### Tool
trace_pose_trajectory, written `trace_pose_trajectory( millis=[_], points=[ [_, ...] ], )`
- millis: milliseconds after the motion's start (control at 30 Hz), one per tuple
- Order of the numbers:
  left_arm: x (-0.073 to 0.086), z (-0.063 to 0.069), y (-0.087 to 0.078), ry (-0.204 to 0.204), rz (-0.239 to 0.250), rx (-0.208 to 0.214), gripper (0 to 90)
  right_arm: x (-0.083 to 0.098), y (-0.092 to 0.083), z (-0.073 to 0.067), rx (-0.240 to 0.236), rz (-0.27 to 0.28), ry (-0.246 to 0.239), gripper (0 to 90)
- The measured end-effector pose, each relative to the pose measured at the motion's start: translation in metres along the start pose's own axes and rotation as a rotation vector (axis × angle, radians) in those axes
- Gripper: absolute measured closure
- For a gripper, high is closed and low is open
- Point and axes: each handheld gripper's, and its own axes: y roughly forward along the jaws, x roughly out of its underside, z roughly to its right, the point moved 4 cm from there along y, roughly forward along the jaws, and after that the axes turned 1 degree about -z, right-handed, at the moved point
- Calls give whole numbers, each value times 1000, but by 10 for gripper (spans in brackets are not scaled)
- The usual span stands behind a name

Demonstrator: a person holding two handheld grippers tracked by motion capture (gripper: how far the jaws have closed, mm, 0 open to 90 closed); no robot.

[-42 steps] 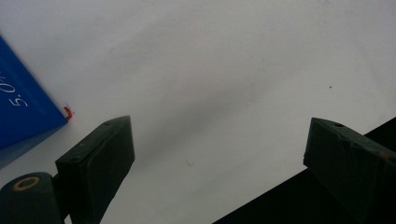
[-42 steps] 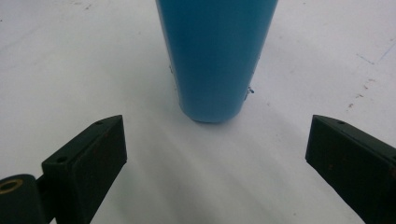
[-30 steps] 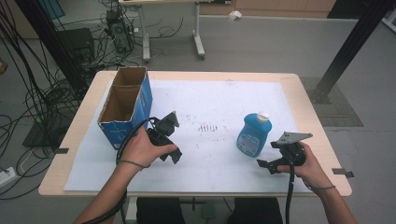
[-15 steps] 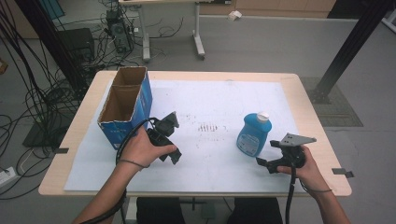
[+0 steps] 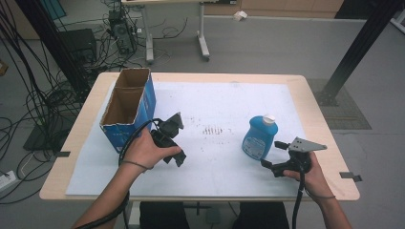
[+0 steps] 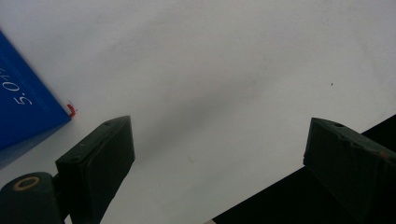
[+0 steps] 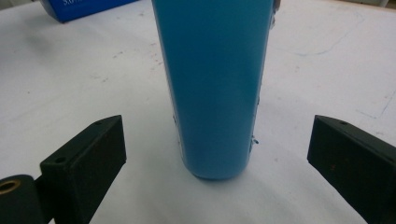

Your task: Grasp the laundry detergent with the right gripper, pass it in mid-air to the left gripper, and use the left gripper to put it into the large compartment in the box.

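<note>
A blue bottle (image 5: 259, 137) with a white cap stands upright on the white mat (image 5: 215, 105) at the right. My right gripper (image 5: 273, 155) is just to its near right, open and low over the mat. In the right gripper view the bottle (image 7: 212, 70) rises just beyond the wide-apart jaws of the right gripper (image 7: 217, 123), untouched. My left gripper (image 5: 177, 140) is held open near the table's middle left, beside a blue cardboard box (image 5: 128, 107) with an open top. In the left gripper view, the left gripper (image 6: 222, 126) has bare mat between its jaws, with the box (image 6: 23, 107) at the left.
The wooden table's edge (image 5: 315, 109) borders the mat. Faint dark marks (image 5: 212, 130) dot the mat's centre. On the floor beyond the table are cables, a desk frame (image 5: 200, 33) and a black post (image 5: 353, 52).
My right hand has shifted slightly beside the bottle. The left hand, the box and the bottle have not moved.
</note>
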Motion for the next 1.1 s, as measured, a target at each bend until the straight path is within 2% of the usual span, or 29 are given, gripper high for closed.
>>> trace_pose_trajectory(
  millis=[133, 500, 1100],
  points=[
    [-1, 0, 0, 0, -2, -3, 90, -1, 1, 0, 3, 52, -5, 44],
    [-2, 1, -3, 1, -2, -6, 90, -2, 4, 0, 5, 117, -6, 43],
    [-2, 2, -3, 1, -3, 2, 90, -7, 12, -2, 1, 150, -15, 45]
  ],
)
